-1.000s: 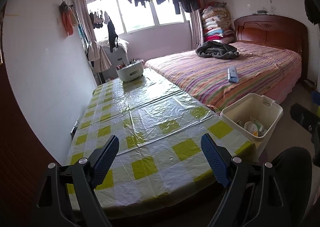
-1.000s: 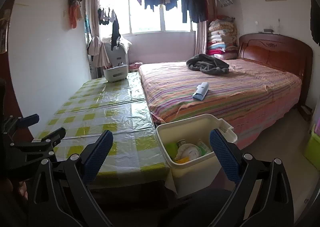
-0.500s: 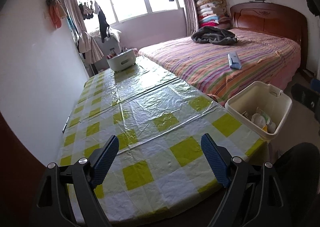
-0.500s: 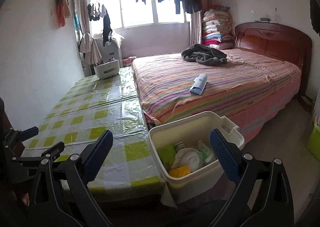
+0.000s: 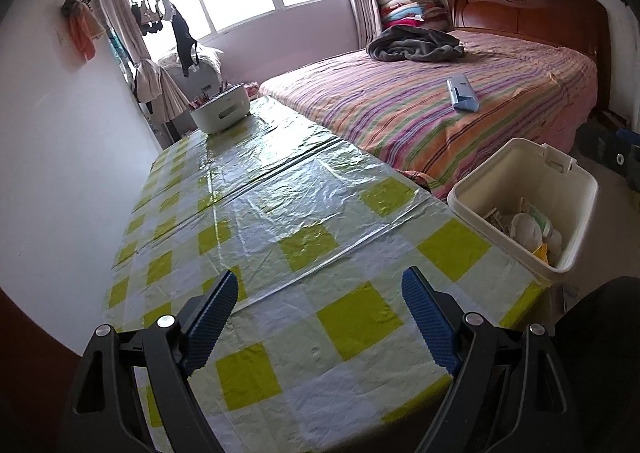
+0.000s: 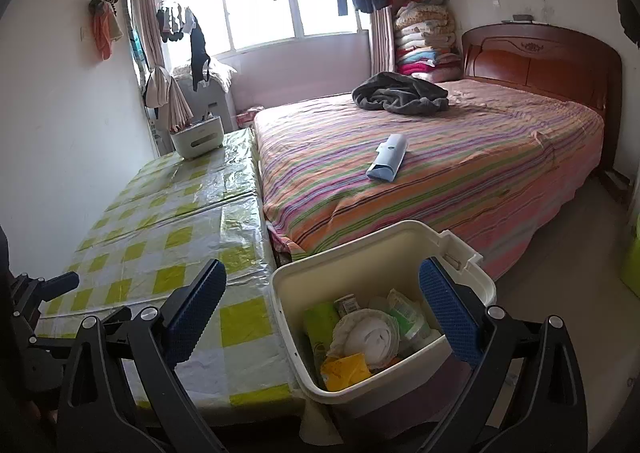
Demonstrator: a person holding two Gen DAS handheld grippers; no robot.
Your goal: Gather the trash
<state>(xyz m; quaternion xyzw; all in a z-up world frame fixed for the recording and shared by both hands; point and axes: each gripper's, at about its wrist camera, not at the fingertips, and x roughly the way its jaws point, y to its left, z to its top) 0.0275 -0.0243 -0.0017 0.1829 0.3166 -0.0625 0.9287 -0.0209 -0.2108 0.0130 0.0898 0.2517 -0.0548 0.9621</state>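
A cream plastic bin [image 6: 382, 253] stands on the floor at the near corner of the desk [image 5: 280, 213], just beside the foot of the striped bed [image 6: 460, 165]. The bin is open at the top and holds the collected trash [image 6: 372, 337]: a crumpled white wad in a paper wrapper, a yellow wrapper at the near wall, a green packet on the left, a small printed carton behind it and clear plastic packaging to the right. In the left wrist view the same bin [image 5: 516, 161] shows the white wad and printed papers against its far wall. The left gripper [image 5: 320, 317] hangs above the near end of the desk with its blue-padded fingers spread wide and nothing between them. The right gripper [image 6: 322, 317] hangs over the bin, likewise spread wide and empty. At the far end of the desk sits a white caddy [image 5: 220, 115] with slim items, too small to identify, standing upright in it. A pale blue package [image 6: 387, 157] and a dark blanket [image 6: 400, 93] lie on the bed.
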